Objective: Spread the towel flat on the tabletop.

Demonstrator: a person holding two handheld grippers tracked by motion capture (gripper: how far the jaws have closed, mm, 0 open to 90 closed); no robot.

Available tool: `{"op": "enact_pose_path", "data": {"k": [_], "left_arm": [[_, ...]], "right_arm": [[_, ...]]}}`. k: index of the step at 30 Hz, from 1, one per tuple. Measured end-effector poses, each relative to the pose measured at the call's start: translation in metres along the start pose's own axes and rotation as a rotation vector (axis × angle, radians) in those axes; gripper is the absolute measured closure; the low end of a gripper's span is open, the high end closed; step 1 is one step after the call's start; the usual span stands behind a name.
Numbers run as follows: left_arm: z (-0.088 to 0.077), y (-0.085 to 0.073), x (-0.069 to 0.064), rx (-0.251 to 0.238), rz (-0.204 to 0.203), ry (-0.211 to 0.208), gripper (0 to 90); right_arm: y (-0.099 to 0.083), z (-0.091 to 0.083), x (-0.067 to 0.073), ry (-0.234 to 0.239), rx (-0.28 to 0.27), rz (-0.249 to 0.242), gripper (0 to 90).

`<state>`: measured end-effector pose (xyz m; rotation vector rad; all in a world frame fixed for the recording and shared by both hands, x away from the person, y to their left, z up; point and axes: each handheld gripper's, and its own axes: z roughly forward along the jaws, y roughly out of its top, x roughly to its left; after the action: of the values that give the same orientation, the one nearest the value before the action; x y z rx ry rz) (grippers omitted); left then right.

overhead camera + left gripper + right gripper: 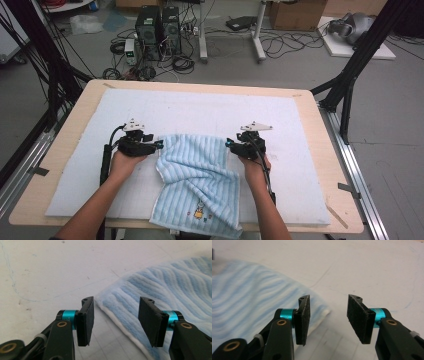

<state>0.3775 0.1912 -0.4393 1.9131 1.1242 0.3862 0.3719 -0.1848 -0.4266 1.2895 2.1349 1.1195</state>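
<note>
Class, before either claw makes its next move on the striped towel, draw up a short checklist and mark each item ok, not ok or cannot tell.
1. Left claw open, nothing pinched: ok.
2. Right claw open, nothing pinched: ok.
3. Blue striped towel lies flat: not ok, it is rumpled, with a fold across the middle.
4. Towel fully on the white mat: not ok, its near edge hangs past the mat's front.
5. Towel corner lined up between the left claw's jaws: ok, its white hem runs between them.
6. Towel's underside free of snags: cannot tell.
</note>
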Motion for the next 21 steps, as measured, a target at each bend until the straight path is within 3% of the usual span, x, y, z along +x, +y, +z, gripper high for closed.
{"op": "enact_pose_path", "data": {"k": [4,6,8,10,11,13,15,17,19,21], "left_arm": [[0.012,0.001,-0.004,0.017,0.014,0.014,48.0],[0.015,0.000,-0.005,0.021,0.006,0.011,47.7],[0.015,0.000,-0.007,0.020,0.013,0.015,47.5],[0.013,0.001,-0.007,0.015,0.011,0.019,46.9],[0.012,0.002,-0.006,0.007,0.007,0.022,46.6],[0.011,0.002,-0.005,0.004,-0.003,0.023,45.9],[0.012,0.002,-0.005,0.000,-0.004,0.026,45.8],[0.015,0.002,-0.005,-0.004,-0.004,0.029,45.8],[0.019,0.003,-0.004,-0.008,-0.016,0.034,46.3],[0.025,0.007,-0.003,0.019,0.006,0.044,47.2]], "right_arm": [[0.003,0.024,0.001,0.011,0.074,0.004,56.2],[0.001,0.034,0.004,0.005,0.119,-0.028,59.2],[0.002,0.034,0.004,0.014,0.106,-0.058,82.6],[0.002,0.034,0.006,-0.079,0.108,-0.160,83.7],[0.003,0.034,0.003,-0.132,0.098,-0.174,83.7],[0.003,0.032,-0.006,-0.205,0.066,-0.151,82.8],[0.002,0.033,-0.014,-0.233,0.075,-0.119,76.7],[0.001,0.031,-0.018,-0.202,0.061,-0.072,64.6],[0.001,0.025,-0.018,-0.180,0.032,-0.064,59.7],[0.002,0.019,-0.017,-0.149,0.003,-0.048,54.5]]}}
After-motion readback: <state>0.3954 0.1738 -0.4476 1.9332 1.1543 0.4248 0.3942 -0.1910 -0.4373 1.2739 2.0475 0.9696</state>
